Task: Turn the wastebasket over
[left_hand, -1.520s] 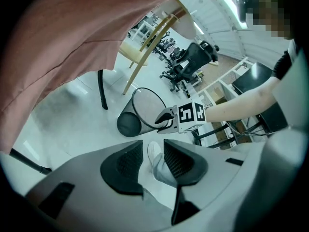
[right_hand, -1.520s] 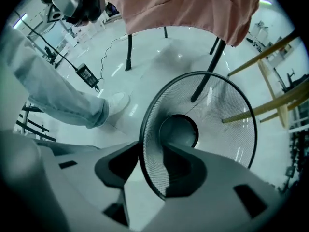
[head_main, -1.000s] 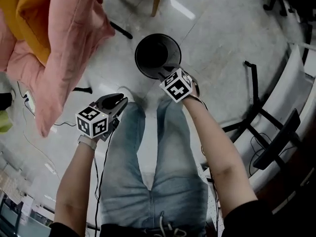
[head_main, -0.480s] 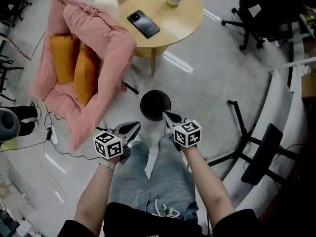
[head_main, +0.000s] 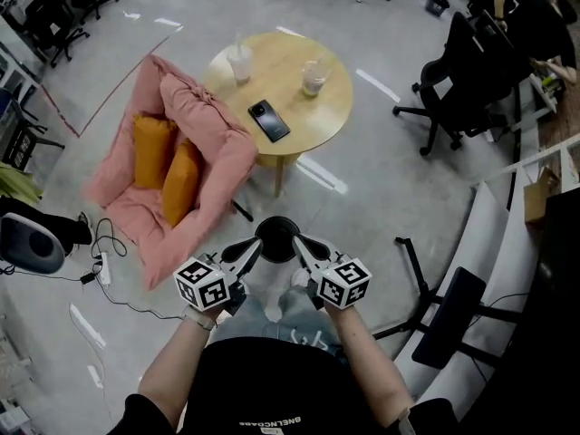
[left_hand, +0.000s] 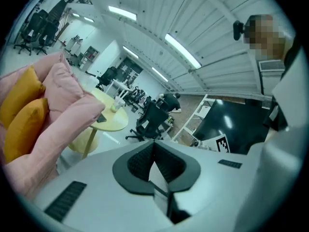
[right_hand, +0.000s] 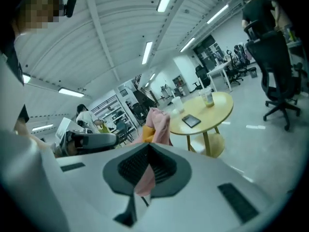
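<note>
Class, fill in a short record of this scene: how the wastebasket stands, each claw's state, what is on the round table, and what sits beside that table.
Wastebasket: black, upright on the floor, open end up, not turned over yet
Left claw: shut, empty, not touching the wastebasket
Right claw: shut, empty, not touching the wastebasket
Round table: holds a phone and two cups
Beside table: pink armchair with orange cushions

One wastebasket [head_main: 276, 228], one phone [head_main: 269, 120], two cups [head_main: 239, 62] (both on the table [head_main: 283, 72]), two orange cushions [head_main: 149, 150].
</note>
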The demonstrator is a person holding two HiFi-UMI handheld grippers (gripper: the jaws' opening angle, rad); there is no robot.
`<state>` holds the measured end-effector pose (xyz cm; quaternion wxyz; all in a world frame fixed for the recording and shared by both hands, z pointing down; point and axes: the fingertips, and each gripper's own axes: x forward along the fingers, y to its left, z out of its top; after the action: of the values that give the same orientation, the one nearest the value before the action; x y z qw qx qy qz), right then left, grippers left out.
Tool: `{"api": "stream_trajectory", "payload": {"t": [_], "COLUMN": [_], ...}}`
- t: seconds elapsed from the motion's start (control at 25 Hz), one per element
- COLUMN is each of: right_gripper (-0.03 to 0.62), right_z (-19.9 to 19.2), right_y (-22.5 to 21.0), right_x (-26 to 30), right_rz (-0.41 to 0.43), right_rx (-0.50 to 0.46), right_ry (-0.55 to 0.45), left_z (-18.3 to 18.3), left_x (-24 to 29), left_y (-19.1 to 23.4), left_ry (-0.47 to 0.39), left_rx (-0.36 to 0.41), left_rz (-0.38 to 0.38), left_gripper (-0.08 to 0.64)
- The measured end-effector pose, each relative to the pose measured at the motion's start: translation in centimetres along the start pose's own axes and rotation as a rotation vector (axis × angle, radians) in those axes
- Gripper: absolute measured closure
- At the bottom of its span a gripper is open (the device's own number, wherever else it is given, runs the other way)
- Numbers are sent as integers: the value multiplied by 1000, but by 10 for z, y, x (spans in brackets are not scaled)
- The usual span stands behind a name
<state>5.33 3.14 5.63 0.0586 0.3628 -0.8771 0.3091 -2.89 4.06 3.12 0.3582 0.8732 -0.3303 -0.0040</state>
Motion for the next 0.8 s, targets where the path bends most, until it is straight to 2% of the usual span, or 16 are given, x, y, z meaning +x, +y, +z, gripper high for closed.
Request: {"api": "stream_trajectory", "payload": {"t": [0.08, 0.2, 0.28, 0.36, 0.48, 0.6, 0.8], "right_gripper": [583, 583, 583, 583, 583, 583, 584], "right_z": [28, 61, 80, 93, 106, 113, 123], "right_y": [12, 29, 39, 49, 59, 62, 57], "right_x": [-11, -17, -16, -17, -17, -15, -13], "right_rz": [17, 65, 98, 125, 148, 152, 127], "right_rx": [-21, -84, -133, -168, -220, -259, -278], "right_ry": [-47, -84, -108, -133, -154, -161, -176], "left_z": [28, 61, 77, 90, 105, 112, 120], "left_x": [-3, -1, 0, -3, -7, -9, -12], "left_y": [-16, -41, -53, -57, -59, -60, -61], "left_ry": [-56, -92, -107, -136, -182, -200, -226], "left_rx": [14, 126, 216, 257, 272, 262, 270], "left_rz": [-38, -93, -95, -72, -51, -66, -86], "left_gripper": [548, 546, 546, 546, 546, 546, 546]}}
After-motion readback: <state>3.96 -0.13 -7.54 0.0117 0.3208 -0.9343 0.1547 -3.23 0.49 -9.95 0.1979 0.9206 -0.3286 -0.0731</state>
